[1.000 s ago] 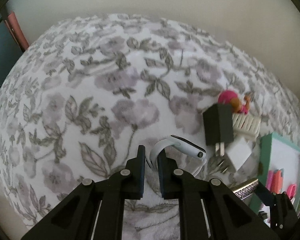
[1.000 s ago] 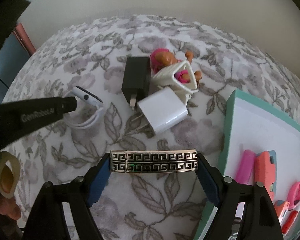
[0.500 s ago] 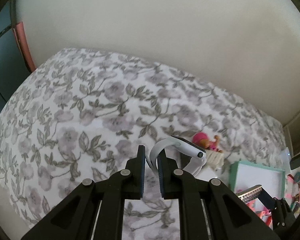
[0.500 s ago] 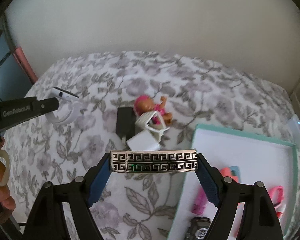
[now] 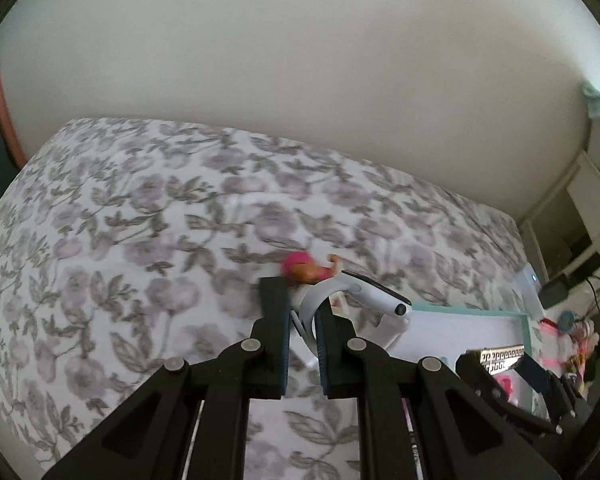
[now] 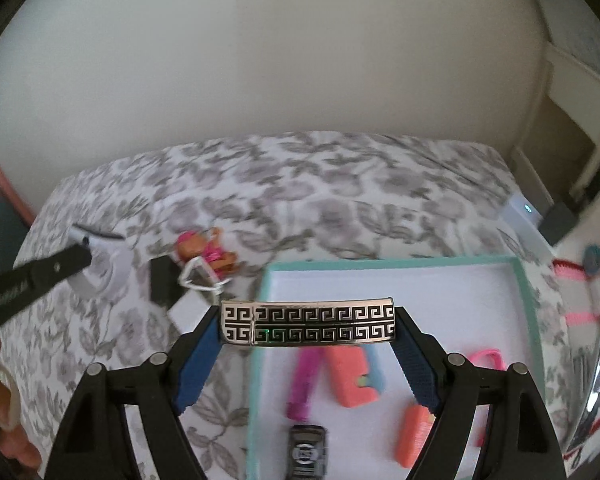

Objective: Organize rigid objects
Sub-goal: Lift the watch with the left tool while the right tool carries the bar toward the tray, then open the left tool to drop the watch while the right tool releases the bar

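My left gripper [image 5: 303,312] is shut on the strap of a white smartwatch [image 5: 374,300] and holds it above the floral bedspread. It also shows in the right wrist view [image 6: 96,270]. My right gripper [image 6: 309,326] is shut on a silver bar with a black Greek-key pattern [image 6: 309,326], held over the left edge of a teal-rimmed white tray [image 6: 392,266]. The bar also shows in the left wrist view [image 5: 502,359]. A pink-haired doll [image 6: 208,250], a white toy basket [image 6: 200,278], a black charger [image 6: 162,282] and a white charger [image 6: 190,306] lie on the bed left of the tray.
In the tray lie a pink marker [image 6: 304,384], an orange block [image 6: 350,376], an orange comb [image 6: 414,434], a pink clip [image 6: 486,358] and a black toy car [image 6: 306,450]. A wall stands behind the bed. Clutter [image 6: 588,264] lies right of the tray.
Both grippers have risen and swung right with their loads. The tray has come under my right gripper, and the doll and chargers have dropped back to the left.
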The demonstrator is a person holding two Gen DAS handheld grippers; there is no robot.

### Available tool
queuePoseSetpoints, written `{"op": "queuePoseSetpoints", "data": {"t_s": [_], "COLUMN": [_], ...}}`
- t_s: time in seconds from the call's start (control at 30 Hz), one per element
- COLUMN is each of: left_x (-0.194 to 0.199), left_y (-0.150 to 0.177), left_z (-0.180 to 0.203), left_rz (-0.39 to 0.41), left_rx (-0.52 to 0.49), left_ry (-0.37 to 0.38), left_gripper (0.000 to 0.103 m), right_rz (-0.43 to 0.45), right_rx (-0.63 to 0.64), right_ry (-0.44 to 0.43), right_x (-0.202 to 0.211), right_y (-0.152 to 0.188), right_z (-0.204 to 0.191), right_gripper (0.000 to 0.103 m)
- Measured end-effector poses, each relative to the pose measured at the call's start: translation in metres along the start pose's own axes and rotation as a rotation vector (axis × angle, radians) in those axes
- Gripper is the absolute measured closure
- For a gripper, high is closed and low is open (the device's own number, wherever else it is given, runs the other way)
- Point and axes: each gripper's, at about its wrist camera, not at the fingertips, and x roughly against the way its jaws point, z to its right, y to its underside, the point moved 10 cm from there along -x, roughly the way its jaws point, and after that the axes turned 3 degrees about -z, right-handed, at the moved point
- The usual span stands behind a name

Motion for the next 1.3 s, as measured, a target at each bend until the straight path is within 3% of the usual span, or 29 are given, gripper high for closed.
{"op": "queuePoseSetpoints", "data": {"t_s": [0.57, 0.8, 1.3], "left_x": [-0.028, -0.05, -0.081], "left_y": [0.029, 0.047, 0.061], "left_z": [0.11, 0.143, 0.162], "left_rz": [-0.049, -0.083, -0.099], "left_rx": [-0.148, -0.199, -0.266], "left_ry": [0.09, 0.121, 0.11], "left_gripper": [0.091, 0.091, 0.091], "right_rz": [-0.069, -0.09, -0.156], "right_rx": [-0.231, -0.272, -0.317], "right_ry": [0.149, 0.18, 0.221], "right_x": [-0.011, -0.021, -0.042], "right_y": [0.012, 0.02, 0.04], "right_z": [0.129, 0.156, 0.188], "right_gripper": [0.02, 0.02, 0.019]}}
